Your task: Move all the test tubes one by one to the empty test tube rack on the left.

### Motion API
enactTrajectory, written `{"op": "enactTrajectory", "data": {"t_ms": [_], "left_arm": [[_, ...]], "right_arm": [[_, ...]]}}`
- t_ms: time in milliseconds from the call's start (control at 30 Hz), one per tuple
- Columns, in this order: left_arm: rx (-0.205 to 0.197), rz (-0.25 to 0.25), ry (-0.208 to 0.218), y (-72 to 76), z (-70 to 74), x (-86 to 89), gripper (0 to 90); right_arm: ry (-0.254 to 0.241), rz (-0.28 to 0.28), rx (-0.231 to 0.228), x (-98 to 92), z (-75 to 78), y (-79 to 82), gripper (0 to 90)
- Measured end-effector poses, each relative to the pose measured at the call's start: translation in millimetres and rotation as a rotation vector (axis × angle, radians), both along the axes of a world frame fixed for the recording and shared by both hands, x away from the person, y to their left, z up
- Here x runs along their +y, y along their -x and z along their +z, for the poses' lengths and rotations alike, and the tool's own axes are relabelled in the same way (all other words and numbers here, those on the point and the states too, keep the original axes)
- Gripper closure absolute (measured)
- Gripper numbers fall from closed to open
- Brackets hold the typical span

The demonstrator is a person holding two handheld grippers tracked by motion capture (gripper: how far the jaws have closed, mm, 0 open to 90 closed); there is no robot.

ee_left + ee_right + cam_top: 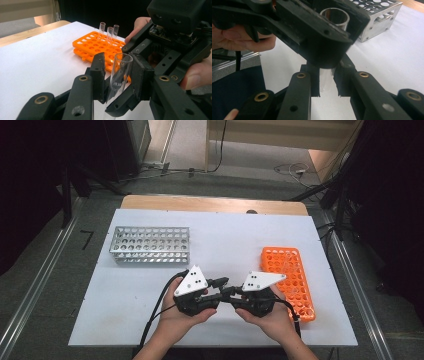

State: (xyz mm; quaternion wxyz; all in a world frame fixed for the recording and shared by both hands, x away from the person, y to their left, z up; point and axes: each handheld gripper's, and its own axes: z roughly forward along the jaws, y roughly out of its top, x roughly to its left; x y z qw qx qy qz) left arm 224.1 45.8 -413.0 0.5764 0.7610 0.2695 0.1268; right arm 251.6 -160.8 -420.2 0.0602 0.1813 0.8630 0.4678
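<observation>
Glass test tube (120, 75) is hanging between both grippers just beside the orange rack (290, 277): the right gripper (326, 83) is clamping its lower part, the left gripper (117, 72) pinching near the rim. Light, slippery and brittle, it is probably wanting a gentle mid-wall grip

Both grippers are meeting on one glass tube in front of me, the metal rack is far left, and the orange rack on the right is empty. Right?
Not quite: the orange rack is not empty. The left gripper view shows three glass tubes standing upright in it. The rest holds: the left gripper and right gripper both have their jaws on the one glass tube, and the metal rack sits far left.
</observation>
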Motion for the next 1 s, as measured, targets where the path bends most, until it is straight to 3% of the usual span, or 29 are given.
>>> {"op": "enactTrajectory", "data": {"t_ms": [367,533,800,933,967,1000], "left_arm": [[-0.031,0.004,-0.02,2.0,-0.8,-2.4,75.6],[-0.02,0.013,0.003,0.6,0.5,0.4,76.3],[-0.012,0.052,0.041,-4.8,6.0,14.3,76.4],[-0.015,0.079,0.047,-8.8,9.8,23.5,76.3],[-0.017,0.088,0.05,-10.2,10.7,25.9,76.3],[-0.017,0.094,0.055,-11.9,11.8,28.3,76.4]], "right_arm": [[-0.005,0.001,0.009,-0.5,-0.4,-0.6,73.7],[-0.022,-0.005,0.017,-1.0,-0.3,-0.7,72.8],[-0.071,-0.043,-0.018,-10.6,5.7,2.4,35.4],[-0.066,-0.077,-0.041,-19.8,7.9,3.3,10.2],[-0.066,-0.077,-0.041,-19.8,7.9,3.3,10.2],[-0.066,-0.085,-0.04,-22.6,8.3,3.7,3.5]]}}
